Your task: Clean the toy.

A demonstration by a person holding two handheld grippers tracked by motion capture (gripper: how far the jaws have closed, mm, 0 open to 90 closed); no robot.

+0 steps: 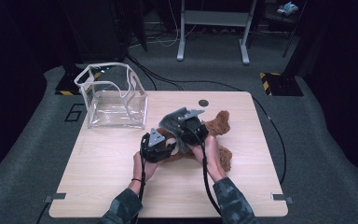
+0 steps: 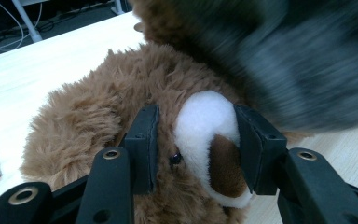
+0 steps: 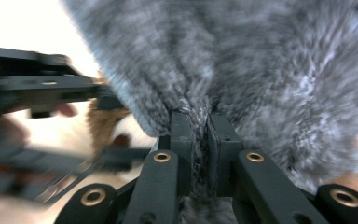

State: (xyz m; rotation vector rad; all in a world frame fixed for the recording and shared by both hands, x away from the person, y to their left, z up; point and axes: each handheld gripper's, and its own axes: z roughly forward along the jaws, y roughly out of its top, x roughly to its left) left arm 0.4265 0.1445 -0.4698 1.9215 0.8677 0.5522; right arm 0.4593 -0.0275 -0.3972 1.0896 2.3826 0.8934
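A brown plush bear lies on the wooden table, right of its middle. My left gripper has its jaws either side of the bear's white muzzle, with the pads pressed into the fur beside the eye. In the high view the left gripper sits at the bear's left end. My right gripper is shut on a fold of grey fuzzy knit cloth. That cloth hangs over the bear's head end, blurred, and hides part of the bear.
A clear plastic box with white edging stands open at the table's back left. A small black disc lies near the far edge. Cables trail from both grippers toward the person's sleeves at the front.
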